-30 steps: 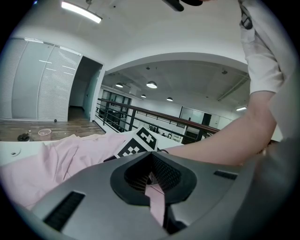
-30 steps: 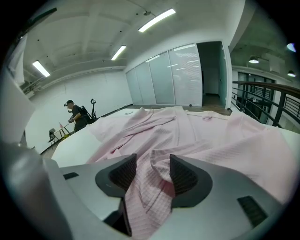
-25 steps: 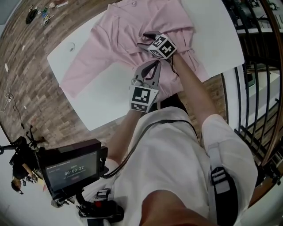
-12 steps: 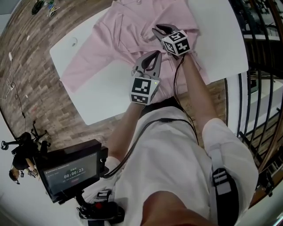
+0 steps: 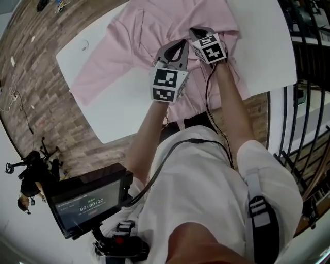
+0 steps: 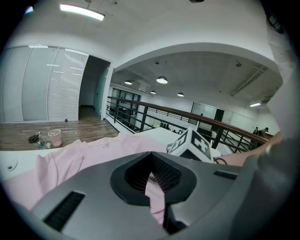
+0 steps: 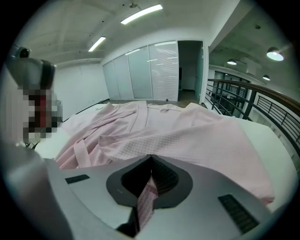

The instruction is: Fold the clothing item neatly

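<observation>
A pink robe (image 5: 139, 36) lies spread on the white table (image 5: 116, 111), one sleeve stretched toward the left. My left gripper (image 5: 180, 43) is over the robe's near middle, shut on a fold of pink cloth (image 6: 154, 194) that shows between its jaws. Just to its right, my right gripper (image 5: 192, 31) has just been closing its jaws, which now pinch a strip of the pink waffle fabric (image 7: 146, 197). In the right gripper view the robe (image 7: 187, 136) spreads ahead, its belt (image 7: 82, 154) at the left. The two grippers stand close together.
The table's near edge (image 5: 134, 136) is by my body, with wooden floor (image 5: 36, 98) to the left. A black railing (image 5: 304, 118) runs along the right. A device with a screen (image 5: 87, 201) hangs at lower left. Small items (image 5: 49, 5) lie on the floor at top left.
Both grippers have moved up the picture, away from my body, across the robe. The right gripper's jaws went from wide open to shut on the fabric.
</observation>
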`<state>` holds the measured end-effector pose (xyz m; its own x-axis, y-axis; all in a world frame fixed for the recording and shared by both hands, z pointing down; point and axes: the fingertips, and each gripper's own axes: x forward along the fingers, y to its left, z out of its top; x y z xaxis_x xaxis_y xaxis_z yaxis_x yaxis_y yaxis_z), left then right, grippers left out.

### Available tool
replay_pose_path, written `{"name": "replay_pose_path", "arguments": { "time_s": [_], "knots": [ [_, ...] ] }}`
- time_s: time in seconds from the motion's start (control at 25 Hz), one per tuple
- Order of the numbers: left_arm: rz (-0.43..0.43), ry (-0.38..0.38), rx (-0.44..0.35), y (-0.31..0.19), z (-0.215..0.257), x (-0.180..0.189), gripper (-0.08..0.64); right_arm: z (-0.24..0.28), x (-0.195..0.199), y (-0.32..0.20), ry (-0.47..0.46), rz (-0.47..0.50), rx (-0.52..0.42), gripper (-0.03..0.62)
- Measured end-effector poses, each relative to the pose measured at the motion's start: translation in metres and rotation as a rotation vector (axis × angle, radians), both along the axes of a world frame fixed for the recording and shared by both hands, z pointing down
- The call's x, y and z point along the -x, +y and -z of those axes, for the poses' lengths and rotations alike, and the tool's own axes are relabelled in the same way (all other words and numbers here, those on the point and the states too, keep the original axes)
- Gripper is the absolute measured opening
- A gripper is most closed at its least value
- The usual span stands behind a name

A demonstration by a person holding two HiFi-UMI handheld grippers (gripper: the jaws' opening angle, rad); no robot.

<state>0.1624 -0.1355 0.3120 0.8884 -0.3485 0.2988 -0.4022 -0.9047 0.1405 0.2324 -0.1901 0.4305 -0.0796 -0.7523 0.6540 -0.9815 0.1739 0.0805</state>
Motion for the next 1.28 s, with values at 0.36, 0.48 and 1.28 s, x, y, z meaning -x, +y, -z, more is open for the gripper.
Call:
{"name": "replay_pose_path", "arguments": {
  "time_s": [0.36,0.48,1.28],
  "knots": [
    [-0.009,-0.123,-0.028,-0.049,-0.029,-0.011,0.004,0.018,-0.001,0.023,-0.004,-0.065,-0.011,0.006],
    [-0.006,-0.164,-0.017,-0.071,-0.046,-0.019,0.025,0.018,0.0,0.019,0.009,-0.082,-0.015,0.006],
    [-0.085,-0.291,0.027,-0.117,-0.112,-0.064,0.076,-0.003,-0.004,0.002,-0.026,-0.148,-0.008,0.006]
  ]
}}
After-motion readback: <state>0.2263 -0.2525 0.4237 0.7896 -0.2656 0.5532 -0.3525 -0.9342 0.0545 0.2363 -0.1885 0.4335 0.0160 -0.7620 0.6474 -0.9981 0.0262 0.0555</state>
